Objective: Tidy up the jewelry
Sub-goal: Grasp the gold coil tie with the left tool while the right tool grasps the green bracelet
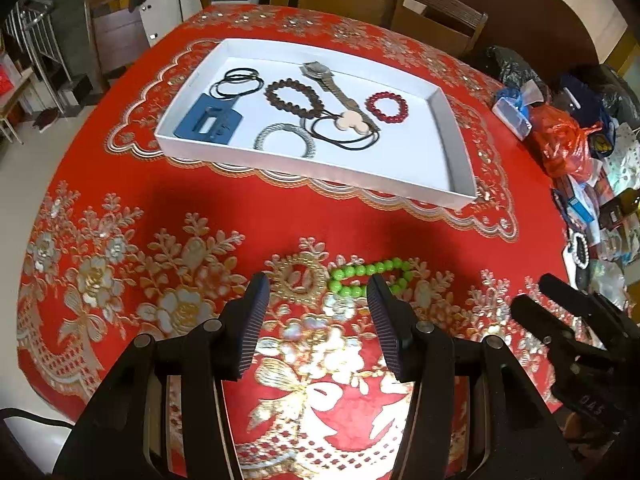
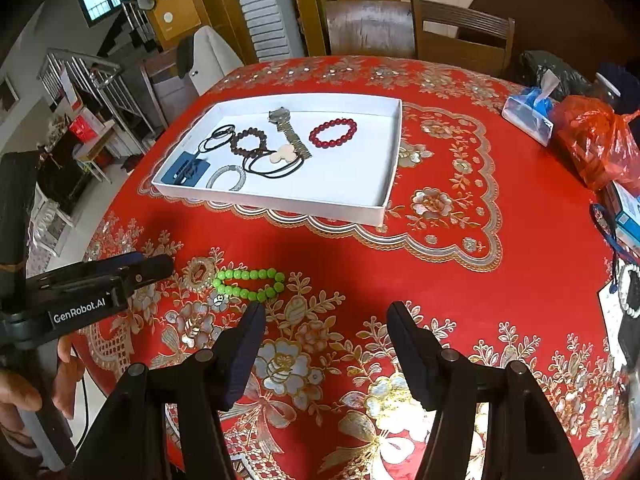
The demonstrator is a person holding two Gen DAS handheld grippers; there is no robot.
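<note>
The right claw (image 2: 326, 320) hangs open and empty; the green bead bracelet (image 2: 250, 282) lies just ahead-left.

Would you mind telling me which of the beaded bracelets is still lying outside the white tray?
The green beaded bracelet: it lies on the red tablecloth, while the brown and dark red ones sit inside the white tray.

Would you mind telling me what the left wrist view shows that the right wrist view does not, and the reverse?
Only the left wrist view shows the open left gripper from behind, with the right gripper at its edge. Only the right wrist view shows a hand holding the left gripper's handle, and its own open right gripper. Both share the green bead bracelet on the red floral tablecloth and the white jewelry tray.
</note>
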